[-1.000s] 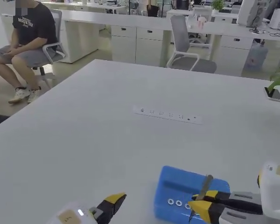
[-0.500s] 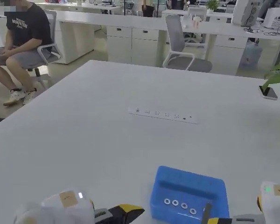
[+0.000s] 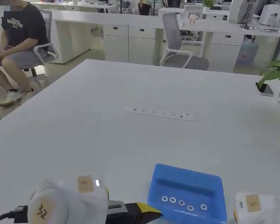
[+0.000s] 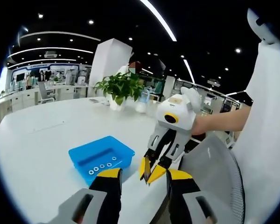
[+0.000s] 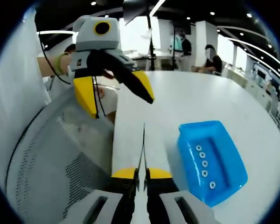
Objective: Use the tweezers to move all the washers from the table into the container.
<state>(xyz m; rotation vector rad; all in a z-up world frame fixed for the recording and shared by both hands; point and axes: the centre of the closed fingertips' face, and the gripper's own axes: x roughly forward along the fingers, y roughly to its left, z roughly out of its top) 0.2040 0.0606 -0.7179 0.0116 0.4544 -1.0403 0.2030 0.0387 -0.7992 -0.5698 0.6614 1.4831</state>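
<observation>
1. The left gripper (image 5: 122, 108), white-bodied with yellow-tipped black jaws, hangs just left of the shallow blue plastic container (image 3: 186, 173), off its near corner. Its jaws stand wide apart with nothing between them.
2. The container sits on the plain white counter (image 3: 107, 140), close to the counter's near edge. Five small silver metal ring washers (image 3: 181, 202) lie on its floor in a loose row along its near side, each apart from the next. Every washer I can make out is inside the container.
3. The right gripper (image 5: 141, 175) is held just right of the container, off its other near corner. Its jaws are pinched almost together on the slim dark metal tweezers (image 5: 143, 144). The tweezer tips point forward alongside the container, not over it, and I can make out nothing in them.
4. Judging from this, the carrying step looks complete and the step in hand is the last check. The next move calls for a look over the counter around the container. If a stray washer turns up, the tweezer tips should come down low and pinch its thin rim lightly. Otherwise the tweezers can be laid down beside the container.
</observation>
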